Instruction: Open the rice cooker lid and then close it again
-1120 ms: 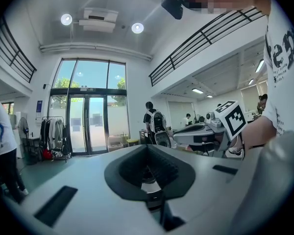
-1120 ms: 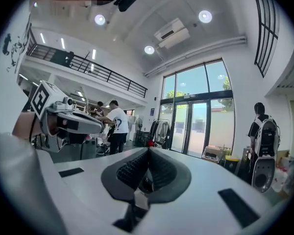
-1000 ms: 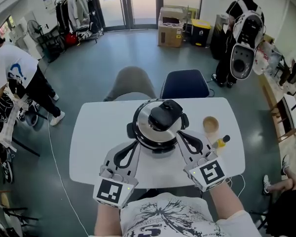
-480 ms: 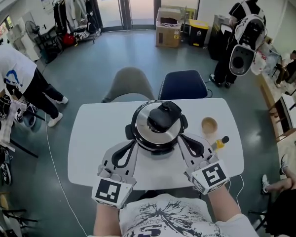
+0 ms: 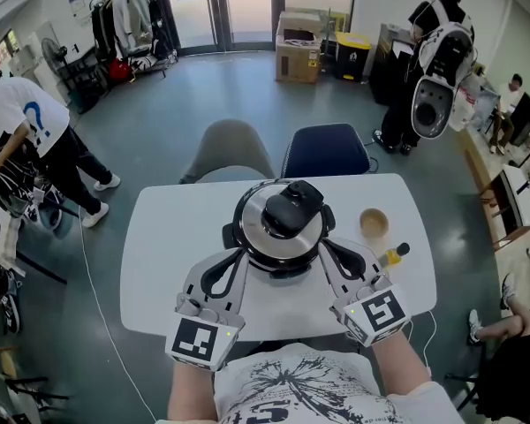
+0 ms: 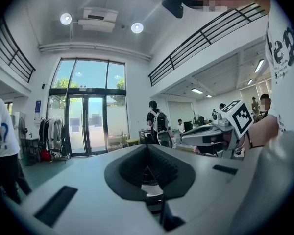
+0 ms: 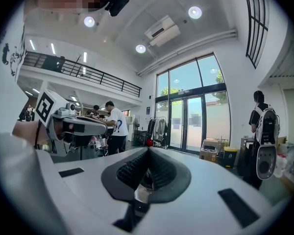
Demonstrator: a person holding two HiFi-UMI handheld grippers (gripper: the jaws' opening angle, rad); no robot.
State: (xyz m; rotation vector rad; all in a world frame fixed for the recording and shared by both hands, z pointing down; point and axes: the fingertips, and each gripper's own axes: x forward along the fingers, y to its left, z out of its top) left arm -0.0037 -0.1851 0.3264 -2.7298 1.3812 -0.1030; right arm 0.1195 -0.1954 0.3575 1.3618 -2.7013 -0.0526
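Left gripper [image 5: 240, 255] and right gripper [image 5: 323, 243], both closed empty, flank the mid-frame rice cooker [image 5: 278, 260]; I'd grip its lid [image 5: 261, 216] (rigid, slick-looking) by the handle [image 5: 293, 207].

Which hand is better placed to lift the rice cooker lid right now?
Probably the right. The right tongs sit closer to the black handle on the lid, which lies slightly toward that side. The left tongs are farther from it. Both look shut, holding nothing.
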